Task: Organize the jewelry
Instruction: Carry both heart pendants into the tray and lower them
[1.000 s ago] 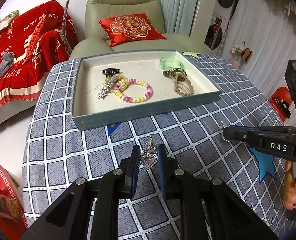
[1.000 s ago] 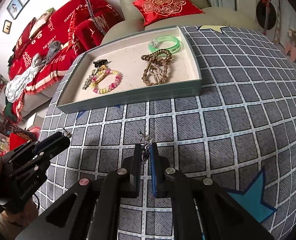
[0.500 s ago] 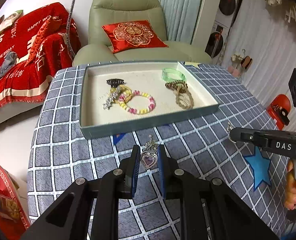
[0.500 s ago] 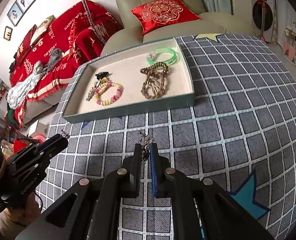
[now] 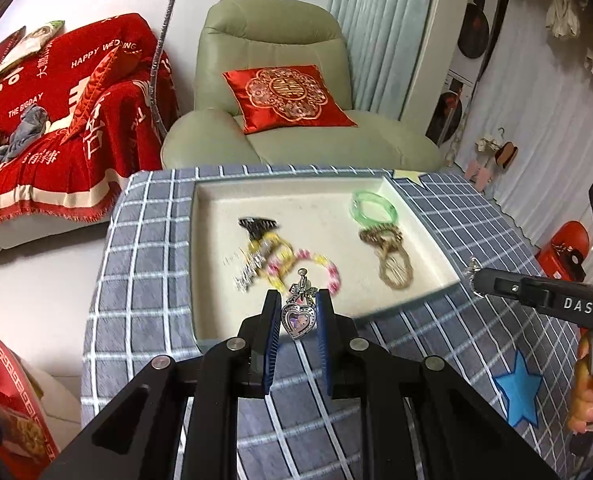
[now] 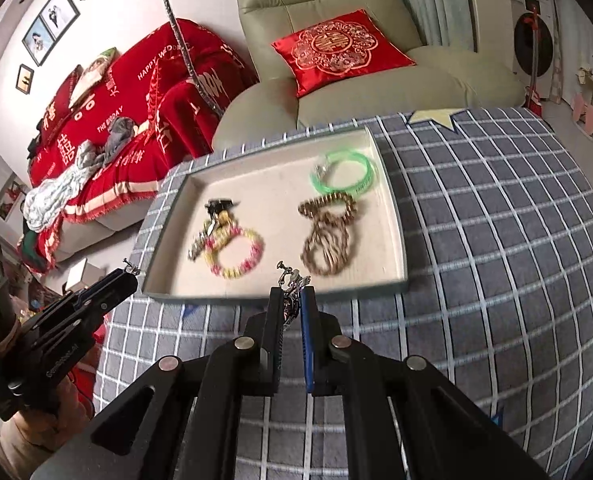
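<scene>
Jewelry tray point(image 5: 200, 264), grey-edged with cream lining, holds green bangle point(image 5: 373, 208), brown bead strands point(image 5: 392, 258), pink-yellow bead bracelet point(image 5: 316, 268). Left gripper point(image 5: 296, 312) grasps heart-shaped silver earring point(image 5: 298, 318); right gripper point(image 6: 292, 304), marked "DAS", clenches another silver earring point(image 6: 292, 280).

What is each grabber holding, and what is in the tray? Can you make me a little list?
left gripper: shut on a heart earring
right gripper: shut on a second earring, seen edge-on
tray: on the checked tablecloth
in tray, right side: green bangle, brown bead strings
in tray, left side: pink and yellow bead bracelet, black clip
</scene>
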Available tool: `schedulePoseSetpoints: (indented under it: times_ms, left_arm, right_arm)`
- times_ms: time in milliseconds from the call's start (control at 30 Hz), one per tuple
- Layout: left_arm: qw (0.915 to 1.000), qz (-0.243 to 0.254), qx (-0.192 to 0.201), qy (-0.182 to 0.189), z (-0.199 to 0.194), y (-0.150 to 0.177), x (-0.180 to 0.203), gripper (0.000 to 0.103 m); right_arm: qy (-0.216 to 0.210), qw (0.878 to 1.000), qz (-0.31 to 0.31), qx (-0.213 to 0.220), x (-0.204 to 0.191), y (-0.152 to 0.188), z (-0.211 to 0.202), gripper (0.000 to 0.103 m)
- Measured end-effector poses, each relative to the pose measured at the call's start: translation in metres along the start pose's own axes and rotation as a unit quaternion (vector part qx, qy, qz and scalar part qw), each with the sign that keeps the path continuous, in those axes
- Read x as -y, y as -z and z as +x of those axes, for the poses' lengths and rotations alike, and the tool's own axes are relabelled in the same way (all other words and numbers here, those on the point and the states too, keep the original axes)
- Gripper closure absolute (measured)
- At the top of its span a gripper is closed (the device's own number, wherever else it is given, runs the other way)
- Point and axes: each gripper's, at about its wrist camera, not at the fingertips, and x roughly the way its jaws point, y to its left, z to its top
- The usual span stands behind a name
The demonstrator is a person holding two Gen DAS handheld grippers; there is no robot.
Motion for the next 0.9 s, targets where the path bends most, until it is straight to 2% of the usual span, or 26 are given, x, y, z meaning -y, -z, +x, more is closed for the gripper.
schedulePoseSetpoints:
  times_ms: [267, 500, 900]
  left_arm:
    - [0.9998, 0.004, -0.004, -0.021, 0.024, -0.028, -0.01, 0.07]
    - [0.9993, 0.008, -0.017, -0.034, 0.057, -0.045, -0.01, 0.07]
    - [0.9964, 0.031, -0.057, -0.054, 0.108, -0.027, -0.001, 0.07]
  right_arm:
    - [-0.013, 1.0, 0.01, 0.001, -0.003, -0.037, 0.024, 0.094]
    - [-0.012, 1.0, 0.009, -0.016, -0.007, -0.053, 0.061, 0.094]
    - [0.014, 0.999, 0.003, -0.04, 0.004, -0.048, 0.101, 0.094]
